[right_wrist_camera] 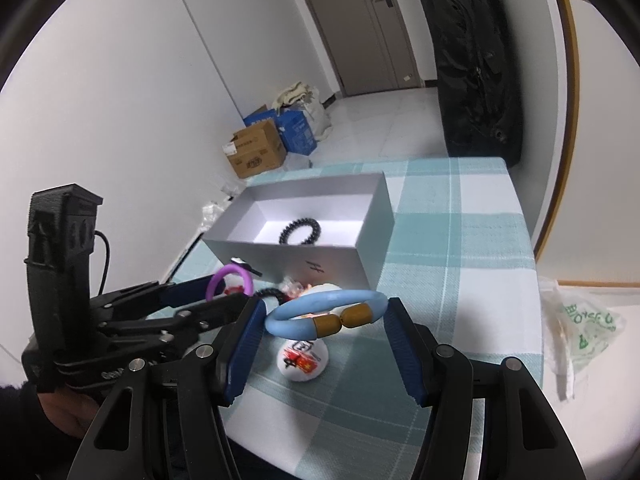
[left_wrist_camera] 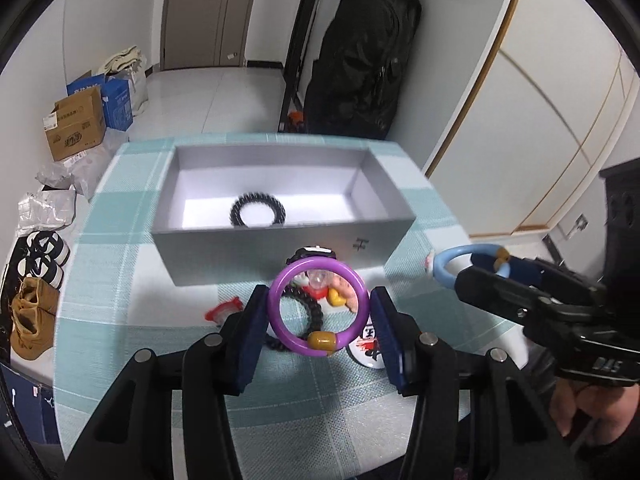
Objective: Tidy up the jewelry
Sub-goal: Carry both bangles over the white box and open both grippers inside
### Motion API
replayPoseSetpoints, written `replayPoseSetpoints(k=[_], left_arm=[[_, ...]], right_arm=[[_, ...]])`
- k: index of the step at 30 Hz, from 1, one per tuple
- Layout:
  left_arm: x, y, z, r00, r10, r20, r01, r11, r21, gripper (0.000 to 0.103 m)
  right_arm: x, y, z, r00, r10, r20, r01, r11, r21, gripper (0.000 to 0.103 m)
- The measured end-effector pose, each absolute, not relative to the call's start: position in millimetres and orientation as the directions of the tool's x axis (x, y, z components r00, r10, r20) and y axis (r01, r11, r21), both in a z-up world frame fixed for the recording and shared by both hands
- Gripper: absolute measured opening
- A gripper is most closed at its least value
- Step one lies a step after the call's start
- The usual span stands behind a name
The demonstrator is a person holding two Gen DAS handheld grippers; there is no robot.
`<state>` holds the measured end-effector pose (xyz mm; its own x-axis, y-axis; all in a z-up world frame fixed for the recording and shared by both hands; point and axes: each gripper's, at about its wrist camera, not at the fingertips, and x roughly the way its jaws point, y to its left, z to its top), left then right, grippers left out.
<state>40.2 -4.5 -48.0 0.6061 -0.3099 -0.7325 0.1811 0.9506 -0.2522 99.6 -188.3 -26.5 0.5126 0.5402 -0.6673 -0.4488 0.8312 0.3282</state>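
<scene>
My left gripper (left_wrist_camera: 319,314) is shut on a purple bangle (left_wrist_camera: 280,322) with a tan bead, held upright above the table. It also shows in the right wrist view (right_wrist_camera: 230,280). My right gripper (right_wrist_camera: 326,318) is shut on a light blue bangle (right_wrist_camera: 300,322) with tan beads, held nearly flat; the blue bangle also shows in the left wrist view (left_wrist_camera: 444,268). An open grey box (left_wrist_camera: 280,248) stands just beyond both, with a black coiled hair tie (left_wrist_camera: 258,213) inside. More jewelry lies in front of the box: a black bead bracelet (left_wrist_camera: 314,312) and small charms (left_wrist_camera: 336,294).
A round white badge (right_wrist_camera: 303,360) lies on the checked tablecloth (right_wrist_camera: 460,240) under my right gripper. A red-edged piece (left_wrist_camera: 224,312) lies to the left. A plastic bag (right_wrist_camera: 580,328) hangs off the table's right edge. Cardboard boxes (left_wrist_camera: 76,126) and shoes (left_wrist_camera: 32,320) are on the floor.
</scene>
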Motion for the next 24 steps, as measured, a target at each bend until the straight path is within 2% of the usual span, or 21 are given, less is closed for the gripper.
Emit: replayPoseSetpoints(k=[8, 24], left_arm=[[49, 12, -26, 0.656, -0.320, -0.683, 0.159, 0.944, -0.289, 0.045], [88, 36, -22, 0.664, -0.345, -0.664, 0.123, 0.926, -0.357, 0.045]], right_arm=[[104, -180, -3, 0.534, 0.570, -0.625, -0.480, 0.813, 0.330, 0.060], [150, -157, 18, 0.520, 0.619, -0.589, -0.508, 0.778, 0.369, 0.060]])
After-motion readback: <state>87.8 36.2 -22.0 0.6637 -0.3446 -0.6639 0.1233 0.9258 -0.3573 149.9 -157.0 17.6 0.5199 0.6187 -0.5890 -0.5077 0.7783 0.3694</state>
